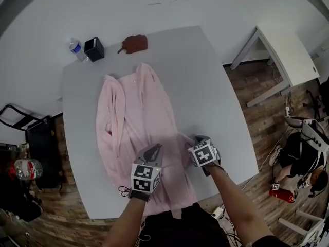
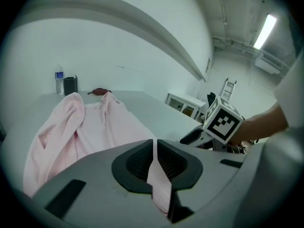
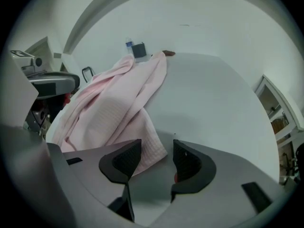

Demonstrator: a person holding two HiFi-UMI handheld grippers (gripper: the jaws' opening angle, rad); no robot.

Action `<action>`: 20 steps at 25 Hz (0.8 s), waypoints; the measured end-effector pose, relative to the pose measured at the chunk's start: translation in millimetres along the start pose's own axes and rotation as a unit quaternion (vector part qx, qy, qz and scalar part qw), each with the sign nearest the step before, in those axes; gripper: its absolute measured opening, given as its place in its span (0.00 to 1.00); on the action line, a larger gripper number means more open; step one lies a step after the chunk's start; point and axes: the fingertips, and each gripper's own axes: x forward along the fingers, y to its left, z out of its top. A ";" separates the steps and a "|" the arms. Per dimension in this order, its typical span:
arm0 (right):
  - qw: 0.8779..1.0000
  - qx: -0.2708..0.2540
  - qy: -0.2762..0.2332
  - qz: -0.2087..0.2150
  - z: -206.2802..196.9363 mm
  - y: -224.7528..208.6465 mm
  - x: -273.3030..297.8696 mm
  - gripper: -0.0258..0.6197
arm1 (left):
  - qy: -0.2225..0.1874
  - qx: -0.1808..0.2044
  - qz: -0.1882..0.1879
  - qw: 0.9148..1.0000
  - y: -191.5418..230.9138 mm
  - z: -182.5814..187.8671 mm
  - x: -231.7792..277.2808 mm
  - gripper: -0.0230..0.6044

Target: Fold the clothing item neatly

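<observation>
here, a pale pink waffle-weave garment (image 1: 139,117) lies on the light grey table (image 1: 216,86). its long axis runs from the person's side to the far side. the collar end points toward the far edge, where a clear plastic water bottle (image 1: 76,48), a small black square cup (image 1: 94,49) and a brown leathery pouch (image 1: 135,43) stand well apart from it. one long fold is heaped along its left side.

both bare forearms reach in from the bottom of the head view, over the garment's near part. the left gripper (image 1: 154,149) points away from the person and tilts gently down. its jaws are pressed together on a thin strip of the pink cloth, which shows pinched between the pads in the left gripper view (image 2: 155,146). the right gripper (image 1: 197,138) sits at the garment's right edge and points more steeply down. its jaws stand apart, and a corner of the cloth lies between them by the left pad, not squeezed (image 3: 156,151).

the garment's near hem is cut off by the person's dark clothing at the table's near edge. what kind of garment it is cannot be told.
</observation>
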 end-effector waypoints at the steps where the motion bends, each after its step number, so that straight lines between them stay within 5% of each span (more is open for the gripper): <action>1: 1.000 -0.007 0.006 -0.003 -0.8 0.8 1.5 0.33 | 0.001 0.002 0.001 1.000 -1.7 -2.9 2.0 0.09; 3: 1.000 -0.015 0.013 -0.004 -1.9 2.6 2.2 0.31 | -0.001 0.004 0.003 1.000 -3.7 -7.8 5.4 0.09; 5: 1.000 -0.016 0.013 0.001 -2.7 5.3 -0.3 0.11 | 0.000 0.003 0.003 1.000 -4.0 -12.0 9.2 0.08; 20: 0.988 0.119 -0.090 0.028 10.6 -65.3 -115.6 0.10 | 0.050 0.007 -0.033 0.998 -30.6 -32.9 52.4 0.08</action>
